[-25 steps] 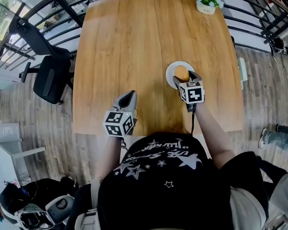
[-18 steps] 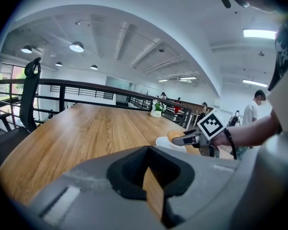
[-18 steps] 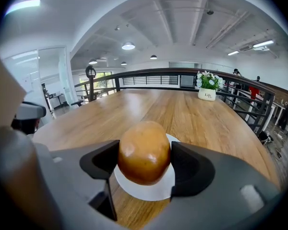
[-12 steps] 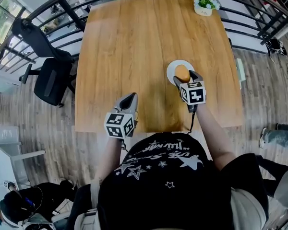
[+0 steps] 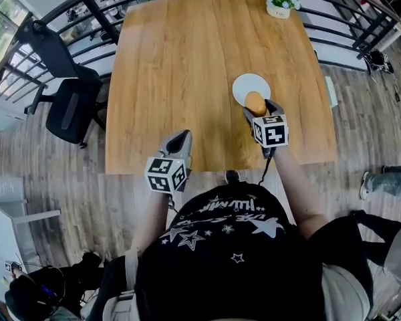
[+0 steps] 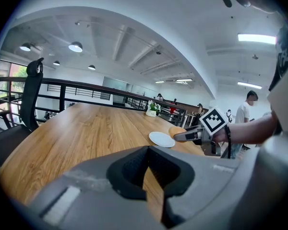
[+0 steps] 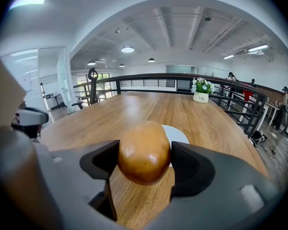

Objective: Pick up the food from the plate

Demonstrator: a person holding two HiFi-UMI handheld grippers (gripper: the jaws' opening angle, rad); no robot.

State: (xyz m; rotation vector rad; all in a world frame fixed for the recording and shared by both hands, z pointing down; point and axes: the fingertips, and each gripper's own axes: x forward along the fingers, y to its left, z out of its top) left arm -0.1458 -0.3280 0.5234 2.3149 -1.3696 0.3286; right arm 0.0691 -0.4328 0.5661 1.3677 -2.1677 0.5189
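The glossy golden-brown egg-shaped piece of food (image 7: 144, 151) is clamped between the two grey jaws of the right gripper (image 7: 144, 169). The dark pads press on its left and right sides, and the jaws stand wide apart to take its width. It hangs clear of the wood: in the right gripper view bare table shows beneath it, with the round white plate (image 7: 179, 134) lying just behind. In the head view the food (image 5: 255, 103) overlaps the near rim of the plate (image 5: 247, 83). The right gripper (image 5: 259, 110) reaches to it from the person's side, with its black-and-white marker cube (image 5: 269, 130) just behind the jaws. The left gripper view shows the food (image 6: 175, 130) raised beside the plate (image 6: 161, 139), which rests on the light wooden table (image 5: 180, 59).

The left gripper (image 5: 180, 136) hovers well apart to the left, over the table's near edge. In its own view the jaws meet at the tips, with nothing between them.

A small white pot of green plant with pale flowers (image 5: 279, 1) stands at the table's far right corner. A black office chair (image 5: 68, 109) stands on the plank floor (image 5: 47, 172) to the left of the table, and a black metal railing (image 5: 73, 4) curves round beyond it
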